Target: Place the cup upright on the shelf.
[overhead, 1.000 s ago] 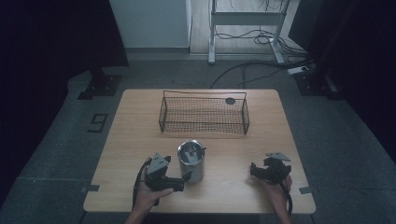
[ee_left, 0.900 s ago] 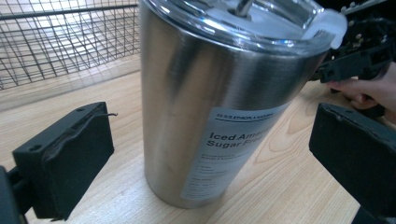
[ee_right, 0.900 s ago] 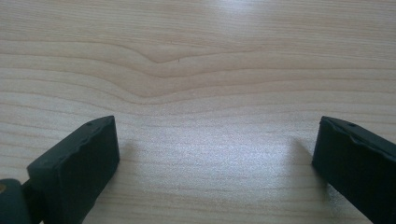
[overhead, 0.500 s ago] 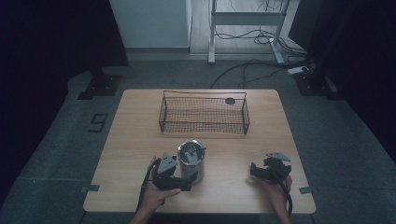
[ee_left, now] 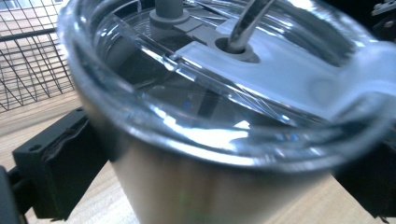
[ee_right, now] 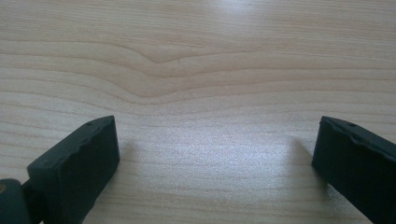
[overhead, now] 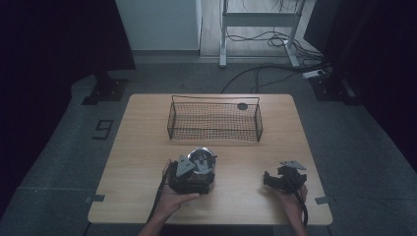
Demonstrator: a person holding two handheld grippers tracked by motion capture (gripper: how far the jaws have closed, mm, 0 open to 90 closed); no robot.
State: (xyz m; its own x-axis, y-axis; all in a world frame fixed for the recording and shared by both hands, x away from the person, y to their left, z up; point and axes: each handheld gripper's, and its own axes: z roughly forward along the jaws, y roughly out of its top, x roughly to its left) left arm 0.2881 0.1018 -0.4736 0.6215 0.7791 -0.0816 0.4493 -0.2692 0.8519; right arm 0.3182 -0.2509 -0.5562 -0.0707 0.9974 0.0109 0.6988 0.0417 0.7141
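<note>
tumbler [overhead: 201, 164]: a steel cup with a clear lid [ee_left: 243, 79] and a metal straw [ee_left: 250, 21] through the lid's opening, standing upright on the wooden table [overhead: 147, 147], near its front edge and just in front of the wire basket [overhead: 215, 119]. left gripper [overhead: 193, 176]: set against the tumbler's front side; in the left gripper view the black jaws flank the steel wall, one on each side. the jaws appear to be around the cup, but whether they press on it cannot be told. right gripper [overhead: 275, 179]: resting on the table well to the right of the tumbler, jaws spread wide with bare wood between them, grasping nothing.

progress, as judged: the work seems to be at its start. the approach to the tumbler is made; a firm grasp, the lift and any transfer, perhaps to the basket behind it, are not yet done. the basket looks empty apart from a small dark disc [overhead: 242, 106] seen at its far right corner.

surface and room: pale wood-grain tabletop; grey carpeted floor with a "9" marker [overhead: 104, 130] left of the basket; a metal frame [overhead: 258, 24] and loose cables [overhead: 255, 73] beyond the table; dark surroundings at either side.
</note>
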